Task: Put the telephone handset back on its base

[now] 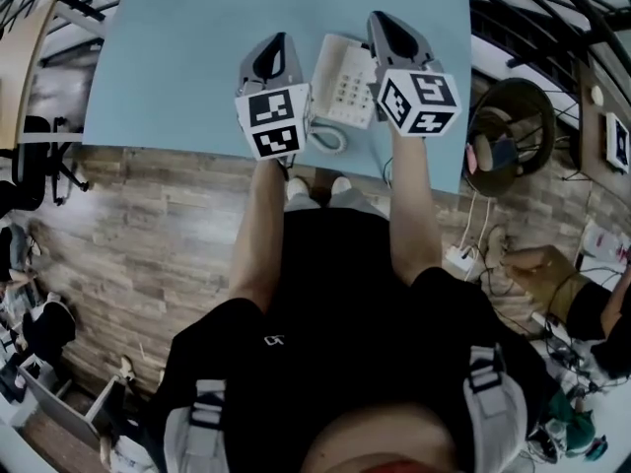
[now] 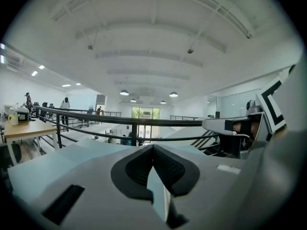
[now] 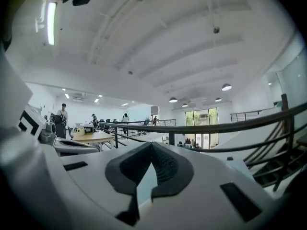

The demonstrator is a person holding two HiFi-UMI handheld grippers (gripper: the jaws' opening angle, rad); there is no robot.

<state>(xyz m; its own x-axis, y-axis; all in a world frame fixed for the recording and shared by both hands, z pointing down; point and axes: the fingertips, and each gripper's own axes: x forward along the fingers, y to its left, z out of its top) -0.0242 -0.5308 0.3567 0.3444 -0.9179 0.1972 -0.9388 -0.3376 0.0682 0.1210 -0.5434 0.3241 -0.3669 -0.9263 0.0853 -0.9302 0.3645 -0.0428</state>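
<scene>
A white telephone (image 1: 343, 82) with a keypad lies on the light blue table (image 1: 177, 77), its coiled cord (image 1: 330, 142) curling at the near edge. At this size I cannot tell whether the handset rests on the base. My left gripper (image 1: 279, 43) hovers just left of the phone and my right gripper (image 1: 381, 20) just right of it. Both point away from me. In the left gripper view the jaws (image 2: 153, 148) meet at their tips, with nothing between them. The right gripper (image 3: 151, 145) is likewise shut and empty. Neither gripper view shows the phone.
The table's near edge runs just behind the grippers, with wooden floor (image 1: 148, 225) below it. A round dark basket (image 1: 513, 126) stands right of the table, and a power strip (image 1: 459, 260) lies on the floor. A black railing (image 2: 120, 121) crosses both gripper views.
</scene>
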